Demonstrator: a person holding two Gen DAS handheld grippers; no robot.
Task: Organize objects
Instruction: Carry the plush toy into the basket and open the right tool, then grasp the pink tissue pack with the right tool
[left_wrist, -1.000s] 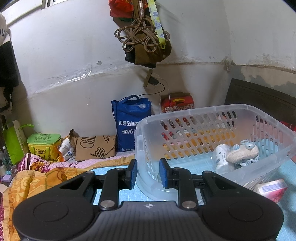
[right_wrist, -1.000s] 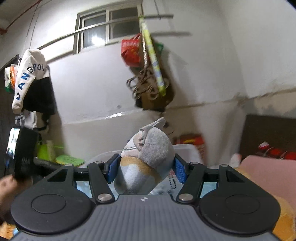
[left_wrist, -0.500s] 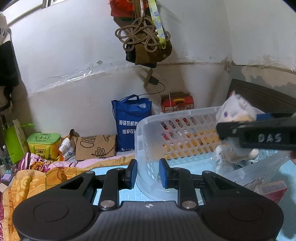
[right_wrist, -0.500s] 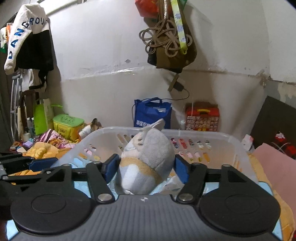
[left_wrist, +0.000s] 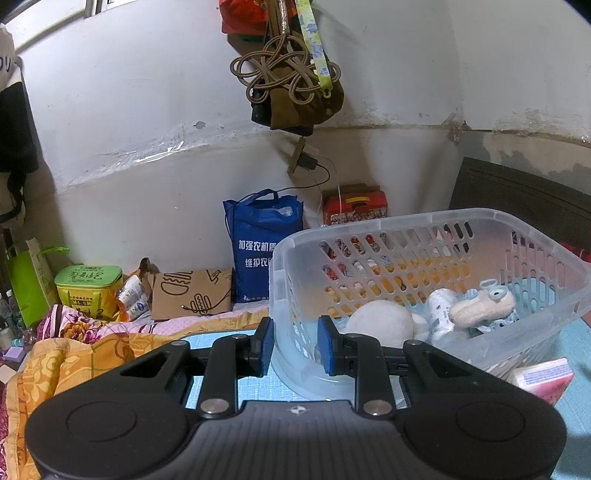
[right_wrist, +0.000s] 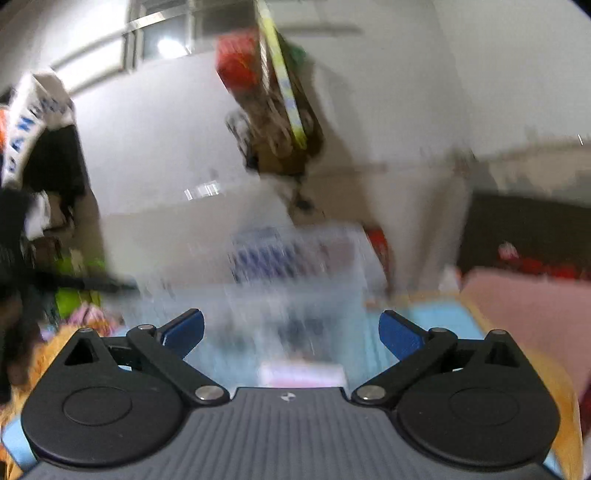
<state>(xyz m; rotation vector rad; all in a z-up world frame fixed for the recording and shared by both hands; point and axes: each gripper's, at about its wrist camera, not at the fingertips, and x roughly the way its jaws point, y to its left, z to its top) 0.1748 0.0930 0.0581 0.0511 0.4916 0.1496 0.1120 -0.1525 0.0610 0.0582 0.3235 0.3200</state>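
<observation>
A clear plastic basket (left_wrist: 524, 236) stands on the blue mat. Inside lie a round pale plush toy (left_wrist: 380, 323), a white bottle (left_wrist: 439, 310) and a beige plush with blue eyes (left_wrist: 484, 304). My left gripper (left_wrist: 294, 345) has its jaws narrowly apart astride the basket's near left wall, holding nothing that I can see. My right gripper (right_wrist: 291, 332) is wide open and empty; its view is blurred by motion, with the basket (right_wrist: 295, 266) ahead and a pink-white box (right_wrist: 301, 371) just before it.
A pink box (left_wrist: 541, 380) lies on the mat right of the basket. A blue bag (left_wrist: 258, 243), a brown paper bag (left_wrist: 192, 293), a green tin (left_wrist: 88, 286) and a red box (left_wrist: 354, 203) line the wall. An orange quilt (left_wrist: 66, 362) lies at left.
My right gripper has opened and let go of the grey and white plush, which now lies in the basket. The right gripper has pulled back. The left gripper has not moved.
</observation>
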